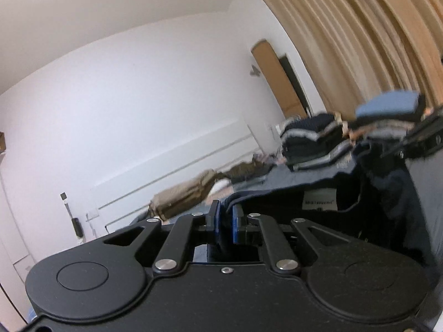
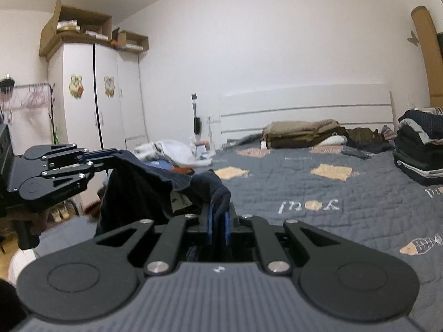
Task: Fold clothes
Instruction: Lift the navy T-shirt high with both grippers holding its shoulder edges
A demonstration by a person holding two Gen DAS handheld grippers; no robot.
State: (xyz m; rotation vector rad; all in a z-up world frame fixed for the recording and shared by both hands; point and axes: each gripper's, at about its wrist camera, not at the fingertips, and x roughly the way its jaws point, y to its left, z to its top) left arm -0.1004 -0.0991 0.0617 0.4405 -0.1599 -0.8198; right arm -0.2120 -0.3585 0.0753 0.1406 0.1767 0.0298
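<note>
Dark navy garment held up over the bed, pinched by both grippers.

The left gripper (image 1: 224, 222) and right gripper (image 2: 219, 222) are each clamped tight on the top edge of the dark navy cloth garment (image 2: 138, 185), which spans side to side between them and hangs down above the grey quilted bedspread (image 2: 318, 193). The pinches look thin; a tug apart could slip one corner free.

Two grippers (image 2: 218, 215) (image 2: 110, 156), one dark garment (image 2: 144, 191), one bed (image 2: 304, 191), two stacks of folded clothes (image 2: 420, 152) (image 2: 301, 134), one white wardrobe (image 2: 91, 94), two cardboard boxes (image 2: 74, 27) (image 2: 133, 40).
</note>
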